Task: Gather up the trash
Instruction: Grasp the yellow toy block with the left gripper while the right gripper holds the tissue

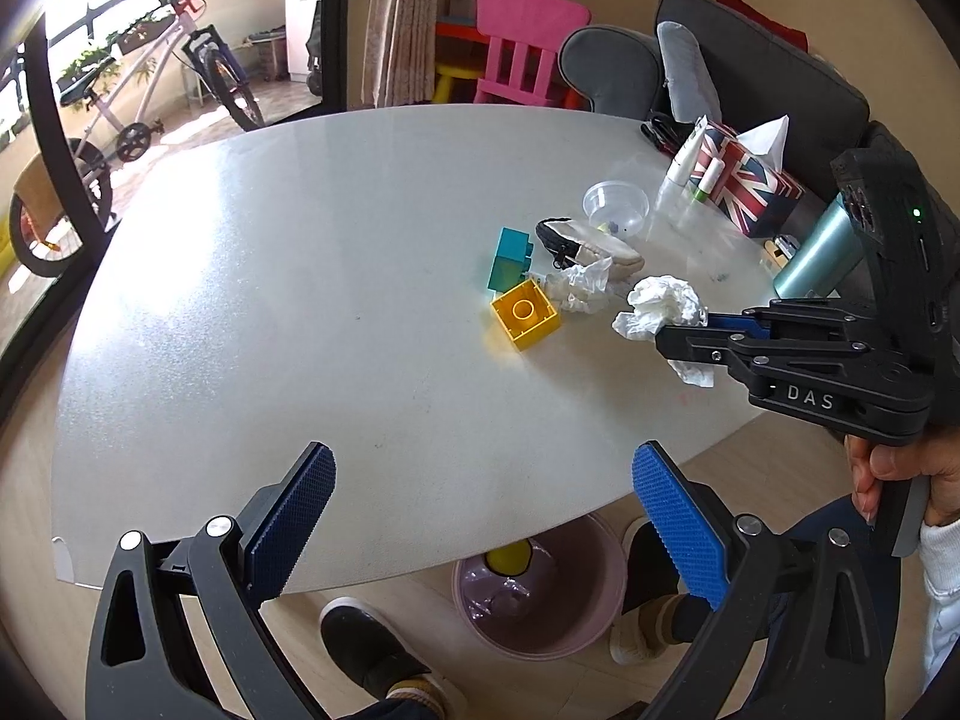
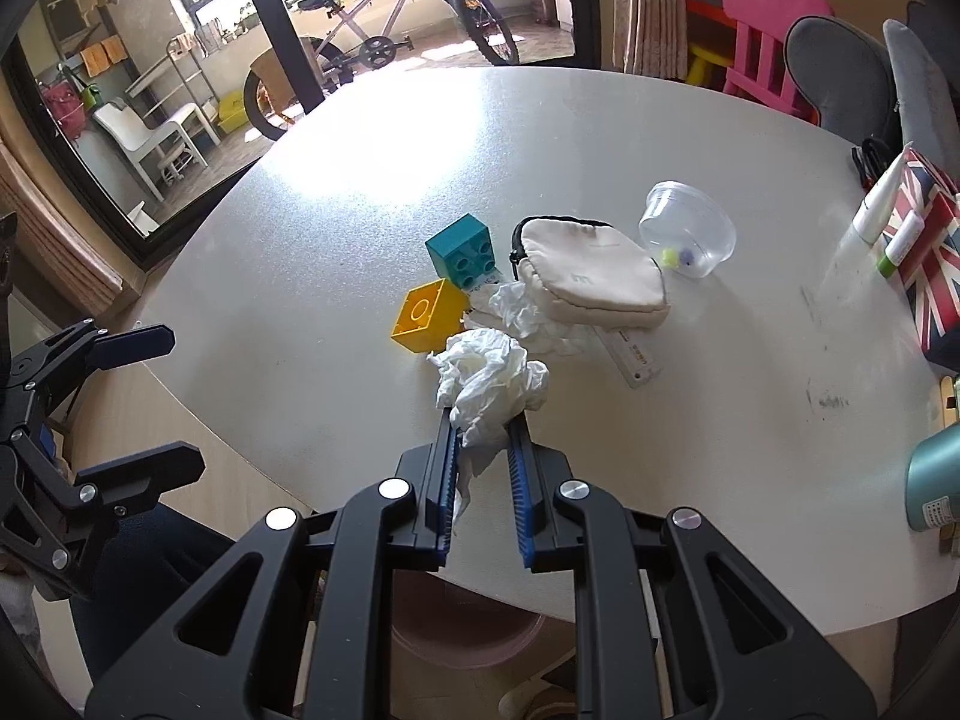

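the right gripper (image 2: pixel 483 426) has its blue-padded fingers clenched on a crumpled white tissue wad (image 2: pixel 489 381), and the wad bulges out past the fingertips, just off the pale round table (image 2: pixel 720 420). seen from the left wrist camera, that same wad (image 1: pixel 663 303) hangs at the tip of the right gripper (image 1: pixel 690 330), with a loose flap of paper drooping under the fingers.

taking the yellow plastic toy brick (image 2: pixel 427 315) as our marker: the held wad sits just beside it, on the side nearer the person. a second crumpled white tissue (image 2: pixel 519 312) lies on the table touching the brick's far side, tucked against a cream fabric zip pouch (image 2: pixel 591 282). a teal plastic toy brick (image 2: pixel 463 252) stands right behind the yellow one. a clear plastic cup (image 2: pixel 687 228) lies on its side, further beyond the pouch.

the left gripper (image 1: pixel 483 516) hangs released, its blue pads wide apart with nothing between them, well on the near side of the yellow brick, over the table's edge. below that edge, on the wooden floor, stands a pink round plastic bin (image 1: pixel 540 594) with something yellow inside. a union jack tissue box (image 1: pixel 747 180) sits far off to the right of the brick.
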`<state>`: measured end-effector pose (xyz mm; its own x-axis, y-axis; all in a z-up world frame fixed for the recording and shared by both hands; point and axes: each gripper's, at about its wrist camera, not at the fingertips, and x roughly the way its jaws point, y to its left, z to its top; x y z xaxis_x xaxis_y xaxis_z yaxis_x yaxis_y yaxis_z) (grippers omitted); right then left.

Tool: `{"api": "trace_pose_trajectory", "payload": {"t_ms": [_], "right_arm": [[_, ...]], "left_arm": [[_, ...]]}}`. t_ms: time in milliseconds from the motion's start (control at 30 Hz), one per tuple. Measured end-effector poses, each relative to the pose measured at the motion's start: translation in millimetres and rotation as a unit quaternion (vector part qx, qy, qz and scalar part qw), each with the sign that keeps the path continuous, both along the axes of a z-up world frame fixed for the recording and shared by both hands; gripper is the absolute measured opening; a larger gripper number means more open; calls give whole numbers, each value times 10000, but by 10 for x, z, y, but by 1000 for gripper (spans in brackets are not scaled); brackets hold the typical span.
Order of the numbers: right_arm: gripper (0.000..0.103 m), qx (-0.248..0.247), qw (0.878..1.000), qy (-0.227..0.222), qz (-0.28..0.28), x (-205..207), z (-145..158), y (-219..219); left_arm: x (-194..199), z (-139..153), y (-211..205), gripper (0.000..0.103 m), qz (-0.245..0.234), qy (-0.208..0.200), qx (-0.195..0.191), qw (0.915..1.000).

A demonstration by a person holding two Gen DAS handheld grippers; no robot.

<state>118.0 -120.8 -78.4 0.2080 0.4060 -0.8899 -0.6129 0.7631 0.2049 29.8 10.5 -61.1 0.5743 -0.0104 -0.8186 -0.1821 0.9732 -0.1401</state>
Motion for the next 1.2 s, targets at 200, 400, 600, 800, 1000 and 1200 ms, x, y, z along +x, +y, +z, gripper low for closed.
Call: {"api": "trace_pose_trajectory", "payload": {"t_ms": [200,400,600,800,1000,1200], "right_arm": [[16,-15,9999,-44,-108,38,52,-150],[16,-23,9998,-49,-215,88,57,-269],[16,-46,9996,-27,-290,101,15,-363],[16,-36,9994,-19,-338,122,6,-413],[16,-27,9993,10,-384,155,-29,-460],[16,-27,9992,20,-391,173,-51,-474]], "left_arm": [[191,-25,0,96,-83,58,-47,9999],[412,-68,8,96,-127,142,-211,9996],[654,-170,8,96,-108,264,-383,9989],[844,-334,42,96,15,383,-543,9978],[945,-464,102,90,154,422,-811,9957],[1006,-544,129,36,139,519,-1182,9915]]}}
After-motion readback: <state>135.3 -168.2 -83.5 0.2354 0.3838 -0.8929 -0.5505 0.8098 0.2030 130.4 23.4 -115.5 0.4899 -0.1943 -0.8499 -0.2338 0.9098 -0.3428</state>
